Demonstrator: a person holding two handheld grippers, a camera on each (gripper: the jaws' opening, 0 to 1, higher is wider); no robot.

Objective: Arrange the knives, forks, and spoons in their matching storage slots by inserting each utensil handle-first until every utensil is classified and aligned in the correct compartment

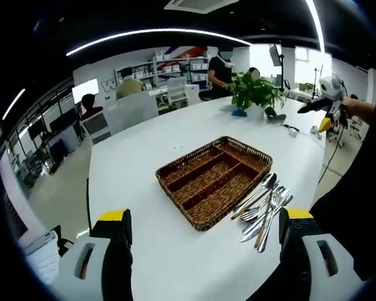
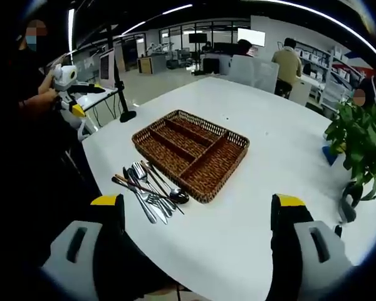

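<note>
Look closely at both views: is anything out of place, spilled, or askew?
Nothing is spilled or damaged. The utensils lie in a loose, overlapping pile on the table beside the wicker tray, not sorted into its compartments.

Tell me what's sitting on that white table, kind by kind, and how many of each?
Wicker tray: 1
Pile of cutlery: 1 pile; the pieces overlap too much to count
Potted plant: 1
Total: 3 kinds, not counting small bits near the plant, too small to tell.
</note>
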